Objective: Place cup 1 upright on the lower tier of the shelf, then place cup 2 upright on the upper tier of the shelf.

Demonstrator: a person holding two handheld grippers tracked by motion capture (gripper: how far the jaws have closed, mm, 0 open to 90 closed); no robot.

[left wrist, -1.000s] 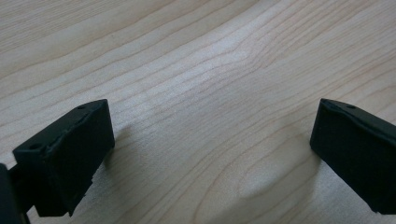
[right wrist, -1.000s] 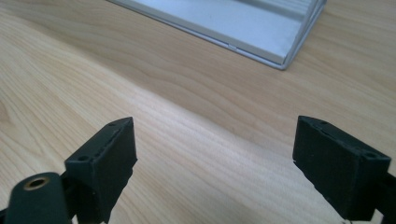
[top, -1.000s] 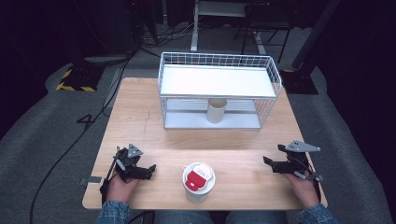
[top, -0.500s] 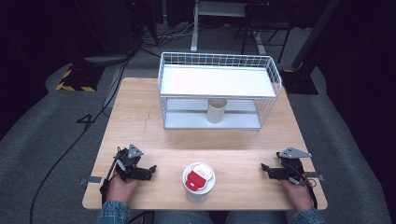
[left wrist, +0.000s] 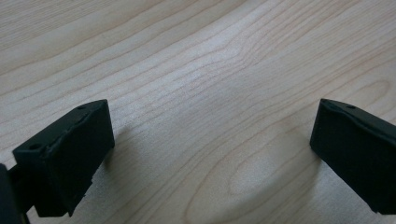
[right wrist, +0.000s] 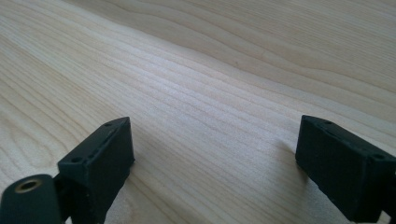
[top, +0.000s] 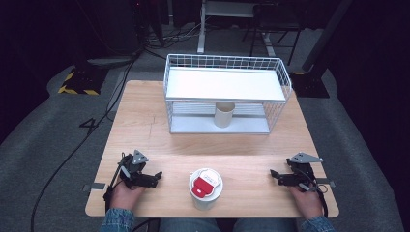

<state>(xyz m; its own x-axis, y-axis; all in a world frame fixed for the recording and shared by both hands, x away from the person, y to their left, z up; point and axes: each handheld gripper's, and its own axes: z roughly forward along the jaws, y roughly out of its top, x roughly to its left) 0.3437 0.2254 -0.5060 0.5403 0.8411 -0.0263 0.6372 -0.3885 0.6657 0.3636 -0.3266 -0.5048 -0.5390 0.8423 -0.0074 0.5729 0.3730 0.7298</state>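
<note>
The right gripper [top: 274, 175] is sitting lower and nearer the tabletop [top: 251, 164] than a second ago, and its jaws have just been opening; they are standing wide with only bare wood between them. The left gripper [top: 155, 177] is resting in place, jaws wide and empty. The cup [top: 206, 186] is standing between them at the near edge, untouched, so a reach looks about to begin.

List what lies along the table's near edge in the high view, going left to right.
Left gripper → cup with red-and-white lid → right gripper. All sit on the wooden table.
</note>
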